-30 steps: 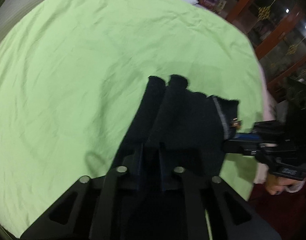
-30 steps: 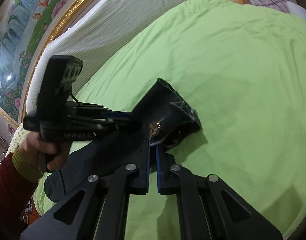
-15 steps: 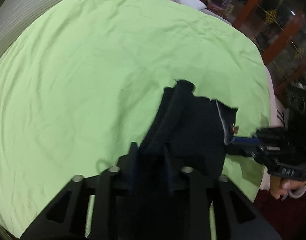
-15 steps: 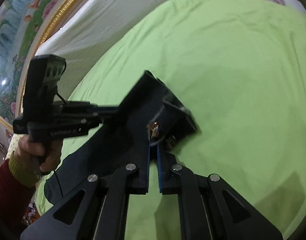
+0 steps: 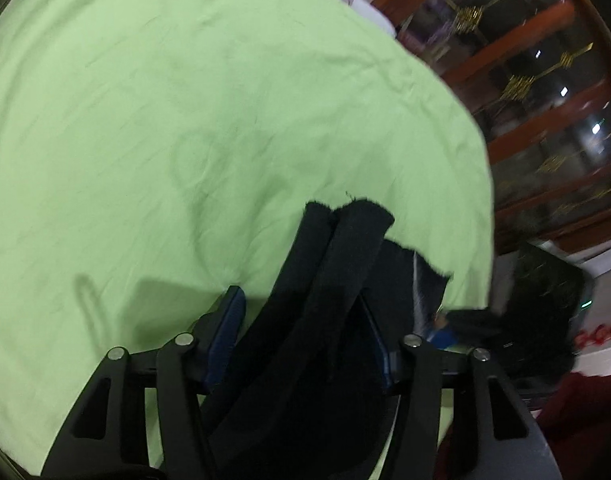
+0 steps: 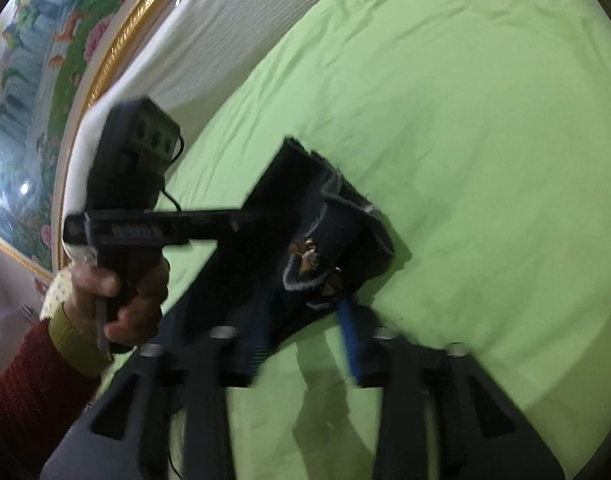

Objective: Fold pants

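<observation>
Left wrist view: the left tool [image 5: 301, 332] has been opening its jaws, & the dark pants [image 5: 337, 264] run up between them. The blue pads stand apart from the cloth on the left side, so it's open, not pinching. The pants lie on the green bed sheet [image 5: 185, 120], w/ two rolled leg ends at the far tip. A wood cabinet [image 5: 545, 80] w/ gold bits stands past the bed's right edge.

Right wrist view: the right tool [image 6: 305, 340] has also been opening a bit. Its blue pads sit on each side of the pants' near edge, next to the zip & button [image 6: 305, 258]; picture is blurry, can't tell if they touch. A hand [image 6: 121, 296] in a red sleeve [image 6: 29, 376] holds the left tool on the pants' left side. A white headboard [image 6: 209, 40] is behind the sheet.
</observation>
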Tool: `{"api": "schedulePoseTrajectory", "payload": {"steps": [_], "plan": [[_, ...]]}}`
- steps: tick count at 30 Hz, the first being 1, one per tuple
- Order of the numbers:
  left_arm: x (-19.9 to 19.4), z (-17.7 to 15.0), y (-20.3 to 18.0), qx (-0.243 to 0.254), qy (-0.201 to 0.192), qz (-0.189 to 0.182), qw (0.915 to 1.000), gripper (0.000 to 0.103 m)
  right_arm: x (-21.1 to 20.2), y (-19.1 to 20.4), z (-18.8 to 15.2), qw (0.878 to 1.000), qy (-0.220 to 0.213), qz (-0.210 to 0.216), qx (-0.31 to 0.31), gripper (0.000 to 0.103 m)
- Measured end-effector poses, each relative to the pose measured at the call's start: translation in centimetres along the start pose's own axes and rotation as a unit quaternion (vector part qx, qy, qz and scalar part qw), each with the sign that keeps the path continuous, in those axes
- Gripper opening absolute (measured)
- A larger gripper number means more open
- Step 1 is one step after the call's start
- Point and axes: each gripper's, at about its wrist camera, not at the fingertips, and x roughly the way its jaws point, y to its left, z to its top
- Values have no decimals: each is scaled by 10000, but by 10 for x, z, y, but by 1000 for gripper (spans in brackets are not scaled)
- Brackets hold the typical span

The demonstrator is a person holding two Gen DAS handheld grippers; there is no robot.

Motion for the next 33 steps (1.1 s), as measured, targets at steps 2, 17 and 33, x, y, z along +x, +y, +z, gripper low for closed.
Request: {"api": "schedulePoseTrajectory", "payload": {"steps": [2,17,33], "plan": [[-1,-3,7,-116,-64,-358,9993,16,-4,-3,-2,9998,-55,194,67,12],[-165,-98,-4,-323,-2232,-1160,9673,10,-29,127,-10,9612,77,2433,-1296,11],[-186,-279,113,-2391,-2857,-616,9260,10,125,230,-98,9298,1959,1794,-2549,11]]}}
